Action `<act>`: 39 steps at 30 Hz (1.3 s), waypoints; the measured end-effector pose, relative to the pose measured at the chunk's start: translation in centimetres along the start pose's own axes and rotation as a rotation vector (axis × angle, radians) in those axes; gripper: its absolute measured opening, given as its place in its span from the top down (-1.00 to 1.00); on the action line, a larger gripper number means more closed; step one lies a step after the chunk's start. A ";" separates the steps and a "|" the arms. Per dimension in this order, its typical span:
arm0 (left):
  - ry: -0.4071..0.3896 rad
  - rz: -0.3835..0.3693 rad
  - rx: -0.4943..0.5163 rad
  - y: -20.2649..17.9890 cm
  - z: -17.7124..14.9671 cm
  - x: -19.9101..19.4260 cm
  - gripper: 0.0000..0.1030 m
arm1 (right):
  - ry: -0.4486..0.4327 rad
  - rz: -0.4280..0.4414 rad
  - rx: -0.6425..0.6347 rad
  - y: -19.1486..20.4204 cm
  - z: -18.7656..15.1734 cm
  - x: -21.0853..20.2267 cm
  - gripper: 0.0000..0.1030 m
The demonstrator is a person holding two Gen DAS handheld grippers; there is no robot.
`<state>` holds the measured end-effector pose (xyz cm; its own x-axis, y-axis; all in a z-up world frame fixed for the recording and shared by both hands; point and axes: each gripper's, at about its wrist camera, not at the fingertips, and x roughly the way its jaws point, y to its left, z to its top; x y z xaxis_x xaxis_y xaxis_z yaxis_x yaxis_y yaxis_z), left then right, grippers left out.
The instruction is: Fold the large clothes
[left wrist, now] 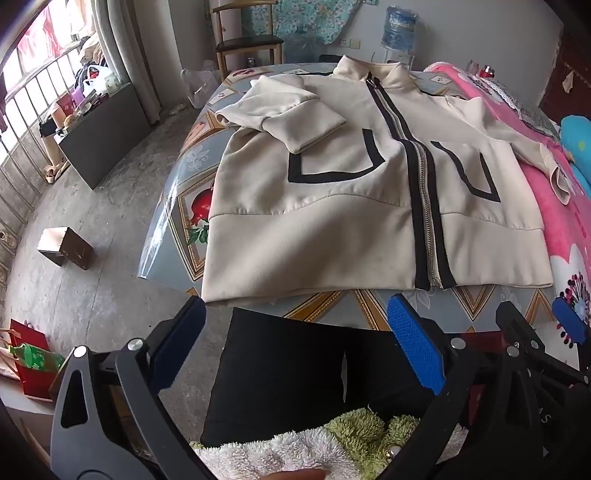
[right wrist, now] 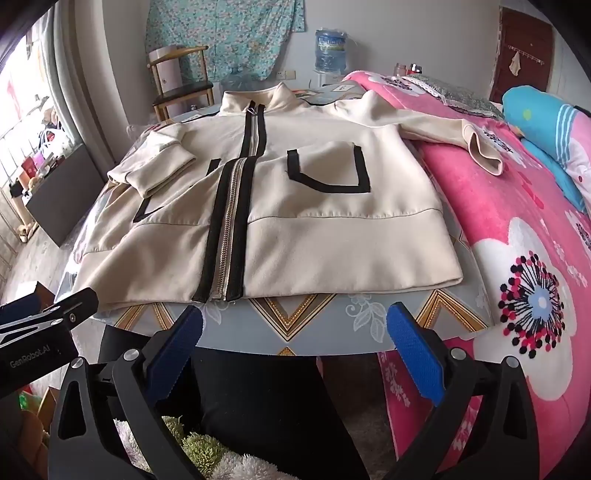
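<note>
A cream jacket (left wrist: 314,221) with black trim and a closed zip lies flat, front up, on the patterned table (left wrist: 480,299). One sleeve (left wrist: 284,110) is folded across its chest. The other sleeve (right wrist: 443,129) stretches out sideways onto the pink blanket. My left gripper (left wrist: 295,306) hangs open just off the near hem on the left side, nothing between its blue pads (left wrist: 413,339). My right gripper (right wrist: 295,310) is open too, above the table's near edge (right wrist: 288,321) and below the hem (right wrist: 295,280), holding nothing. The two grippers sit side by side.
A pink floral blanket (right wrist: 517,221) on a bed borders the table's right side. A wooden chair (left wrist: 247,40) and a water bottle (left wrist: 399,26) stand behind it. A dark cabinet (left wrist: 103,129) and a small box (left wrist: 66,247) are on the concrete floor at left. The person's black trousers (left wrist: 295,369) are below the grippers.
</note>
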<state>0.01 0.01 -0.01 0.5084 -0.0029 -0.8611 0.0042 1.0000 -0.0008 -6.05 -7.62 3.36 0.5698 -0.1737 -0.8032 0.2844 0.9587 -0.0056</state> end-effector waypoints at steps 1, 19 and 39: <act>-0.001 -0.002 -0.001 0.0 0.0 0.0 -0.85 | -0.002 0.001 0.001 -0.1 0.0 0.0 -0.89; -0.004 -0.003 -0.002 -0.2 -0.1 -0.2 -0.85 | 0.003 0.007 0.001 -0.2 0.1 0.0 -0.89; -0.003 -0.004 -0.013 0.7 0.1 0.0 -0.85 | 0.006 0.018 -0.024 0.2 0.2 0.0 -0.89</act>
<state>0.15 0.70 0.02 0.5109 -0.0066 -0.8596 -0.0053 0.9999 -0.0108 -5.86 -7.44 3.48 0.5697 -0.1548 -0.8071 0.2556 0.9668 -0.0050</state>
